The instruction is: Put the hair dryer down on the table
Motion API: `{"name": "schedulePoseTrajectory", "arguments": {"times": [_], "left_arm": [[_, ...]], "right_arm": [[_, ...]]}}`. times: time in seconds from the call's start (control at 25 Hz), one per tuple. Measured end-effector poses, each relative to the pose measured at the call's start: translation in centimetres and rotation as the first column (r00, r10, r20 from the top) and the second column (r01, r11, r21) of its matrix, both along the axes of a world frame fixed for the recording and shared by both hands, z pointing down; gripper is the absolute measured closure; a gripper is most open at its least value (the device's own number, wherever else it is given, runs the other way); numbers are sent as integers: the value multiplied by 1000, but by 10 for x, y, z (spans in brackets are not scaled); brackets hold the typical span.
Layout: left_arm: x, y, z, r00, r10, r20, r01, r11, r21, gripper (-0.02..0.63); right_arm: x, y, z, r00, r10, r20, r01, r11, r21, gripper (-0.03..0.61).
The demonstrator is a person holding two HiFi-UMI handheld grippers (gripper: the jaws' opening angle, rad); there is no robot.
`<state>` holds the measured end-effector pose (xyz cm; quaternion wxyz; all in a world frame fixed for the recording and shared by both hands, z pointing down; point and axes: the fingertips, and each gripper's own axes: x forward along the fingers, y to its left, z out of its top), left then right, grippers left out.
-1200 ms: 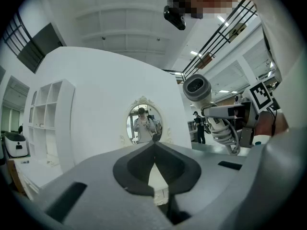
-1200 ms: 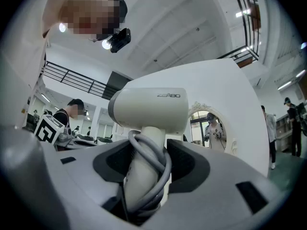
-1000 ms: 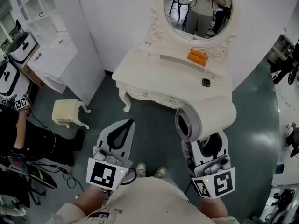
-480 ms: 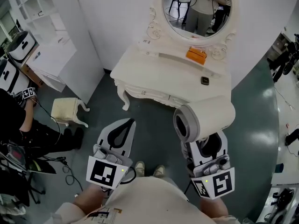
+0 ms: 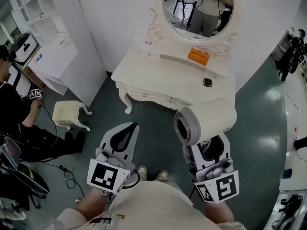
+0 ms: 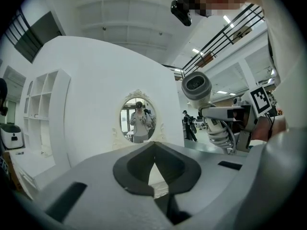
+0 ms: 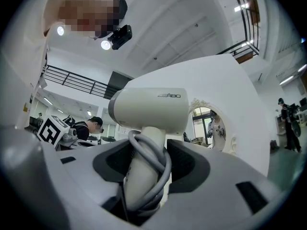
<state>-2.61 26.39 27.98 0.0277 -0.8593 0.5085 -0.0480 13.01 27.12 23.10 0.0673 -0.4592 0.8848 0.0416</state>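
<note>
A white hair dryer (image 5: 206, 121) with a grey nozzle ring is held up over the dark floor, just in front of the white dressing table (image 5: 158, 75). My right gripper (image 5: 207, 150) is shut on its handle (image 7: 144, 169), round which the grey cord is wound; the barrel (image 7: 148, 109) sticks out above the jaws. My left gripper (image 5: 123, 138) hangs at the left with its jaws shut on nothing. In the left gripper view, the hair dryer (image 6: 196, 87) shows at upper right.
On the dressing table lie an orange box (image 5: 198, 57) and a small dark thing (image 5: 207, 82), under an oval mirror (image 5: 199, 6). A small cream stool (image 5: 68, 114) stands on the floor at left. A person (image 5: 19, 123) sits at far left near cables. White shelves (image 5: 43, 13) stand behind.
The dressing table has drawn slightly nearer and shifted left in view. The hair dryer stays in my right gripper. The person at far left has moved.
</note>
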Motion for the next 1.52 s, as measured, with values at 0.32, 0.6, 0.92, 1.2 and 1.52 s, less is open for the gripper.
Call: {"name": "schedulePoseTrajectory", "arguments": {"times": [0.32, 0.6, 0.92, 1.2, 1.52], "left_arm": [[26, 12, -5, 1000, -9, 12, 8, 1000, 30, 600], [52, 33, -5, 1000, -15, 23, 14, 999, 41, 600], [68, 41, -7, 999, -19, 33, 17, 998, 56, 600], [72, 36, 7, 999, -25, 25, 24, 999, 36, 600], [55, 15, 21, 999, -35, 26, 33, 998, 48, 600]], "right_arm": [[33, 11, -1, 1000, 8, 4, -8, 1000, 4, 368], [58, 33, 3, 1000, 7, 11, -7, 1000, 13, 368], [76, 38, 4, 1000, 6, 26, -6, 1000, 18, 368], [76, 30, 15, 999, -5, 37, 3, 999, 34, 368], [56, 6, 27, 1000, -17, 13, 16, 999, 33, 368]]}}
